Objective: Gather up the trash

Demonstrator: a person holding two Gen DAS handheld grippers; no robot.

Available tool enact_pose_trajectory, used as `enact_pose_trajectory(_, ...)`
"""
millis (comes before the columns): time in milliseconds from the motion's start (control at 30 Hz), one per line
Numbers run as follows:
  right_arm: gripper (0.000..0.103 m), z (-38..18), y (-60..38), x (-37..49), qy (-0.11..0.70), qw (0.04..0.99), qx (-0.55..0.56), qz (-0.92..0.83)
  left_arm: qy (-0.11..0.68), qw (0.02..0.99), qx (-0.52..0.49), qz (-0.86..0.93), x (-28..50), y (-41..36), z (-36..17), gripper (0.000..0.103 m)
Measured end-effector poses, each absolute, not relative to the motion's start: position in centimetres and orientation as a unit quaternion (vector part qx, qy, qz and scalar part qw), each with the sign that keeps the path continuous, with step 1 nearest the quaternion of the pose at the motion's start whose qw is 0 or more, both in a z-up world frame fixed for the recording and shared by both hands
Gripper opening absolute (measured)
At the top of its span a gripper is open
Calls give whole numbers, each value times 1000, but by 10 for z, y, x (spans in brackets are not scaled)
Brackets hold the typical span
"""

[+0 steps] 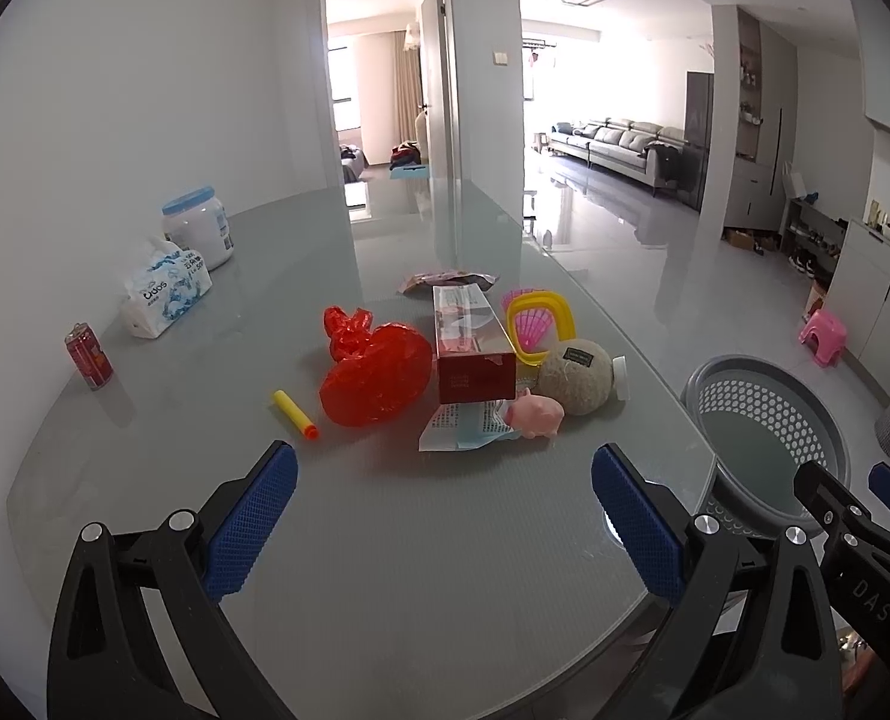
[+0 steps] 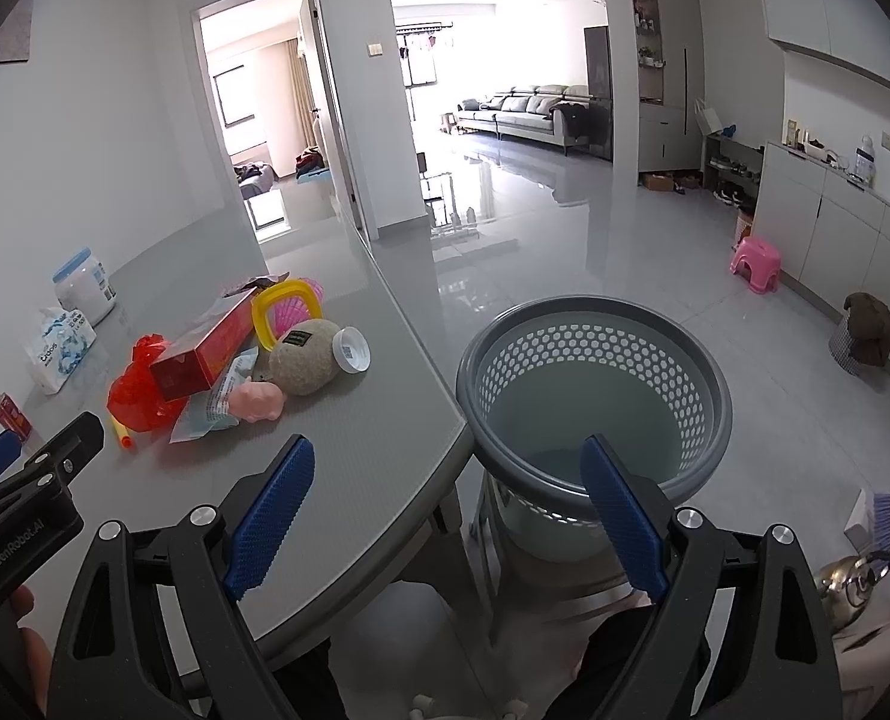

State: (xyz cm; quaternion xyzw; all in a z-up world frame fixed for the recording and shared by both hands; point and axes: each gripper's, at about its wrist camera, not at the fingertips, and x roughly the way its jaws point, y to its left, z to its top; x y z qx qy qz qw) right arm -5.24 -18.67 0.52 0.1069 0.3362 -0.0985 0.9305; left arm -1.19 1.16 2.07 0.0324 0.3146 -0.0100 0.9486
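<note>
A heap lies mid-table: a crumpled red plastic bag (image 1: 376, 375), a long red box (image 1: 472, 348), a printed paper wrapper (image 1: 466, 429), a snack wrapper (image 1: 448, 282), a white cap (image 1: 620, 377), a pink pig toy (image 1: 535, 414), a woolly ball (image 1: 577, 375), a yellow-pink sand toy (image 1: 538, 321) and a yellow foam dart (image 1: 295, 414). A grey perforated basket (image 2: 595, 384) stands beside the table's right edge. My left gripper (image 1: 445, 507) is open and empty above the near table. My right gripper (image 2: 448, 501) is open and empty, between table edge and basket.
A red can (image 1: 89, 355), a tissue pack (image 1: 166, 294) and a white jar (image 1: 199, 228) stand at the table's left. A pink stool (image 2: 757, 264), a kettle (image 2: 853, 585) and cabinets (image 2: 835, 222) are on the right. The glass table (image 1: 385, 540) curves off at right.
</note>
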Motion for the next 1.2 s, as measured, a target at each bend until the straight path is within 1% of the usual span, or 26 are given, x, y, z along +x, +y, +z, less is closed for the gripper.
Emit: enact_pose_trajectory(1200, 86, 11, -185, -57, 327, 933, 108, -100, 311, 950, 33, -7, -16, 9, 20, 97)
